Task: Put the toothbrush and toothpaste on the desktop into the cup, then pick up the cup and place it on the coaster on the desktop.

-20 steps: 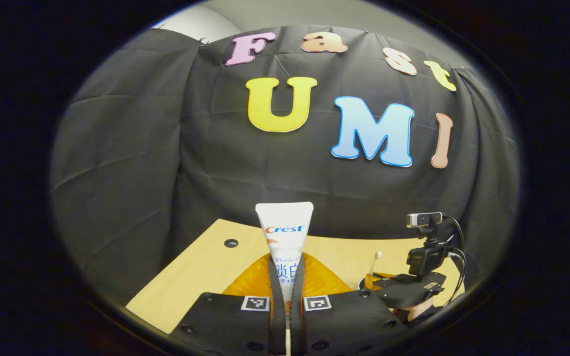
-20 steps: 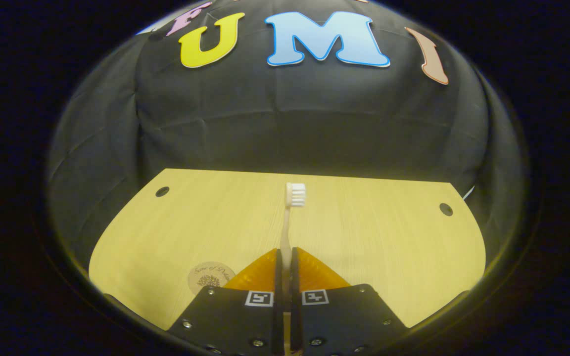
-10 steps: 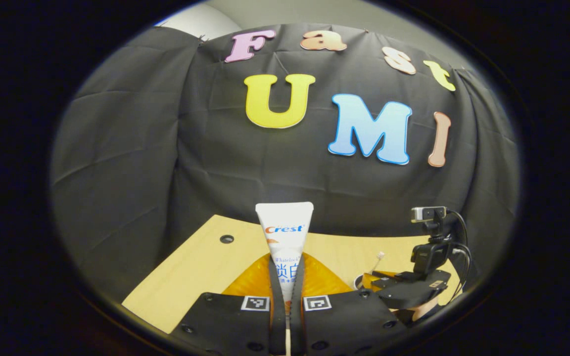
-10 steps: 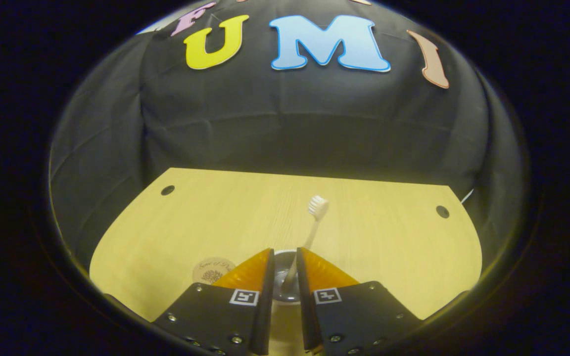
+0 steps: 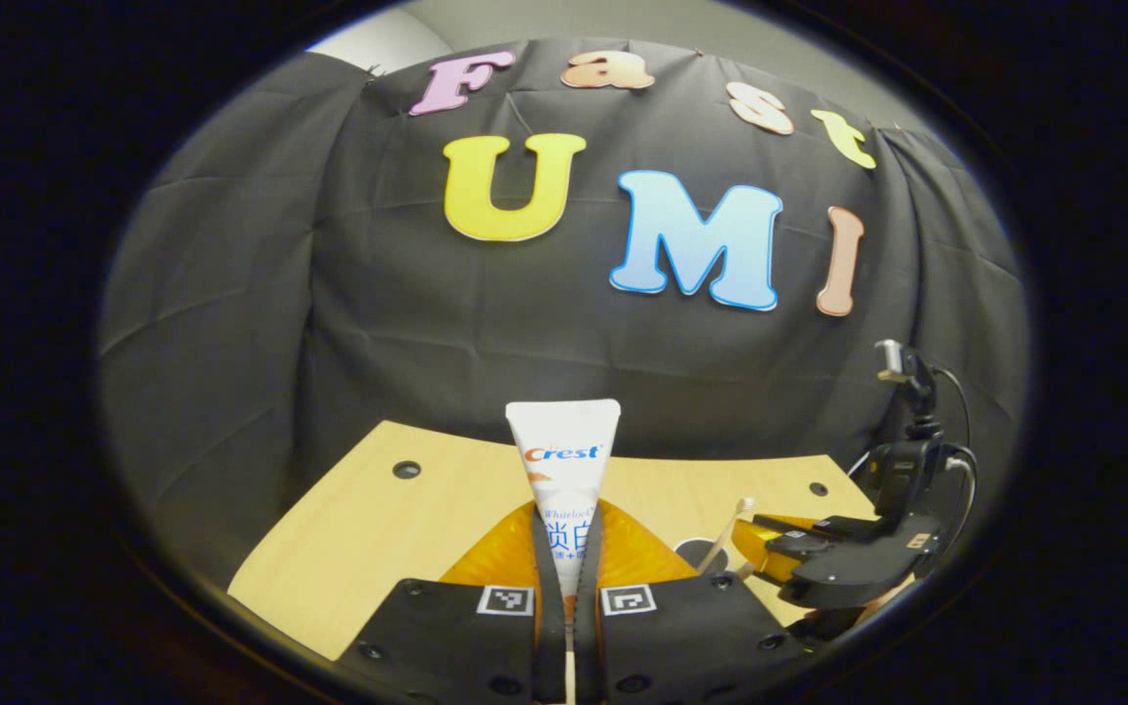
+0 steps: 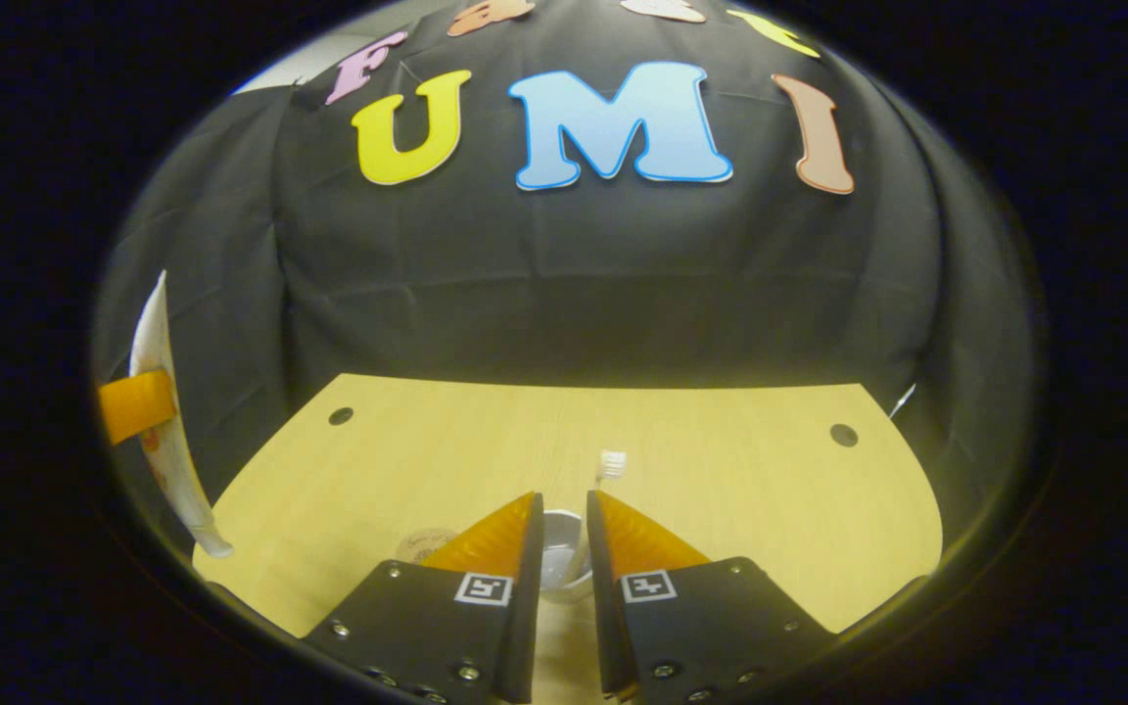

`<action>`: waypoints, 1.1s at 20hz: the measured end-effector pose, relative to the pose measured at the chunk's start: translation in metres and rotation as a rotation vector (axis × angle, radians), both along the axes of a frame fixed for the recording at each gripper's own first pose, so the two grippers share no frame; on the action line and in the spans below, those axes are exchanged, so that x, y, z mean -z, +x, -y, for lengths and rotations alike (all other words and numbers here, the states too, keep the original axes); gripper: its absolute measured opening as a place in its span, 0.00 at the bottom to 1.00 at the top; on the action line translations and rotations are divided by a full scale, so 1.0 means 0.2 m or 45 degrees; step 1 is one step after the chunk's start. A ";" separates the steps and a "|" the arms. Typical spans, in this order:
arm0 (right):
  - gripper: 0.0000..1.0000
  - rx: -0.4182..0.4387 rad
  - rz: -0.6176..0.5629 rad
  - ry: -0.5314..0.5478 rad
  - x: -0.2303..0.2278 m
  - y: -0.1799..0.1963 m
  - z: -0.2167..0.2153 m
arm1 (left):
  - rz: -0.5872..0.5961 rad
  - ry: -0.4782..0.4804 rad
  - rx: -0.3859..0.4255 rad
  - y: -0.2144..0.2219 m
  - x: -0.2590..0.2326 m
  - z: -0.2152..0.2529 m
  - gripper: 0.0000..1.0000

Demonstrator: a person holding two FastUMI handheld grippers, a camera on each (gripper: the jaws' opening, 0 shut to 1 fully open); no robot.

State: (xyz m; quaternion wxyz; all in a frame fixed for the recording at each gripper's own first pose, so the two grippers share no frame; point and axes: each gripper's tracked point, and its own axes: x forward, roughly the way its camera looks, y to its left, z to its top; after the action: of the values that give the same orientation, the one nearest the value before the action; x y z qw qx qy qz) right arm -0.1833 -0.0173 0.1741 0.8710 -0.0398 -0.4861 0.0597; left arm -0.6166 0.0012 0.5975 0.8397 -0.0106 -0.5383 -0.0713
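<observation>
Over wooden desktop (image 6: 721, 470), left tongs (image 5: 564, 587) clamp white toothpaste (image 5: 564, 460); right tongs (image 6: 564, 548) parted, seemingly above cup (image 6: 564, 558).

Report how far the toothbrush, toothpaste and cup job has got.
Done: the white toothbrush stands in the pale round cup, and the right gripper is open. In hand: the left gripper is shut on the white toothpaste tube. Left: tube into cup, then cup onto the round coaster.

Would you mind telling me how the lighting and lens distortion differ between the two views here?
Left gripper view: even, fairly neutral light, the toothpaste tube sharp, the desktop edge bowed by the fisheye. Right gripper view: a warmer, yellower cast on the desktop, dim toward the edges; the toothbrush head is small and slightly soft, and the cup sits shaded between the fingers.
</observation>
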 end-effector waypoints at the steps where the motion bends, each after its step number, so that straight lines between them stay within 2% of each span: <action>1: 0.25 -0.006 0.012 0.016 0.01 -0.03 0.03 | 0.008 0.019 0.000 0.01 -0.02 0.04 0.10; 7: 0.26 -0.016 0.059 0.118 0.10 -0.15 0.26 | 0.030 0.138 0.015 0.07 -0.15 0.29 0.10; 10: 0.25 0.000 0.064 0.168 0.14 -0.19 0.40 | 0.020 0.175 0.057 0.14 -0.21 0.41 0.11; 14: 0.26 -0.006 0.047 0.238 0.22 -0.19 0.57 | 0.005 0.189 0.085 0.25 -0.30 0.53 0.10; 22: 0.26 -0.012 -0.012 0.366 0.35 -0.15 0.92 | -0.012 0.218 0.054 0.49 -0.47 0.76 0.11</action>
State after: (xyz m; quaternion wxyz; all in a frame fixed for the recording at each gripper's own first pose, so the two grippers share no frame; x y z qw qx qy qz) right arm -0.2126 -0.2011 0.1046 0.8696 0.0880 -0.4858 -0.0062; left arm -0.5189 -0.1498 0.6915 0.8384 0.0494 -0.5258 -0.1346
